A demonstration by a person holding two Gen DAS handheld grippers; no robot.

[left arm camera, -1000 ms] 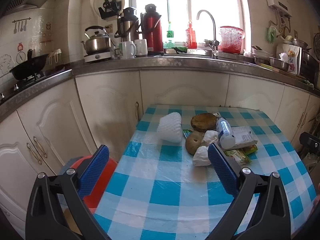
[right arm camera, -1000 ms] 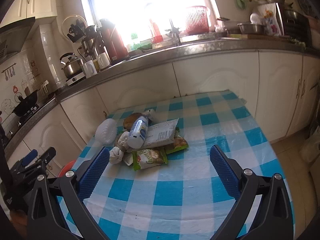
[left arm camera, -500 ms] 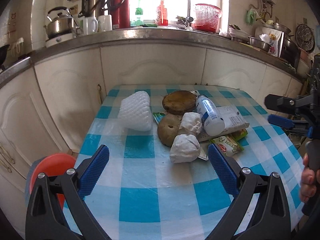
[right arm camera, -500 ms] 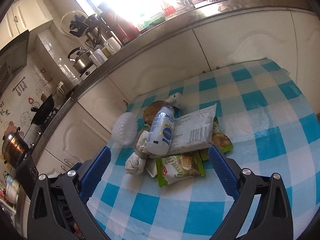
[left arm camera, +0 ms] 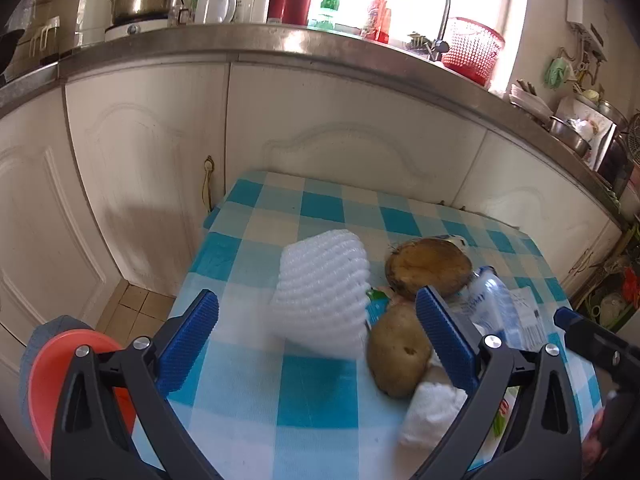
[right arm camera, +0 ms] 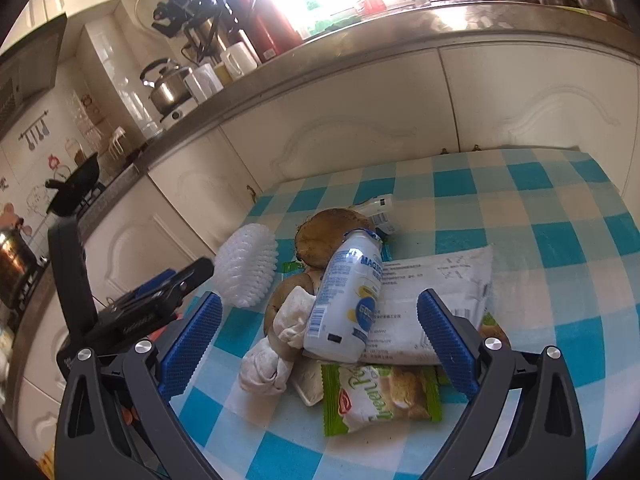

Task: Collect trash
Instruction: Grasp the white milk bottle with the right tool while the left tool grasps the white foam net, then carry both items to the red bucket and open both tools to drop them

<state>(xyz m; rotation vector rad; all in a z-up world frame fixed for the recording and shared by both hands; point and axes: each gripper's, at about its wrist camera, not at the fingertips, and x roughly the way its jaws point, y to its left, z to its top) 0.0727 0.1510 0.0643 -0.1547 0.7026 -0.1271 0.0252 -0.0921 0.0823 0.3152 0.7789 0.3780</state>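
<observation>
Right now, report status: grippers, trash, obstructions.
Left gripper open, empty, lined up on white foam net. Right gripper open, empty, over plastic bottle atop the pile. Nothing blocking either.

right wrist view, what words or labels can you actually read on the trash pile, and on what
"MAGIC": on the white plastic bottle, lying on top of the pile; its last letters curve out of sight.
"Green P...": on the green snack wrapper; the rest is cut off by the fold.
Small print and a barcode on the bottle: too small to read.
Printed lines on the white packet under the bottle: too small to read.
Label on the small white item behind the pile: unreadable.
</observation>
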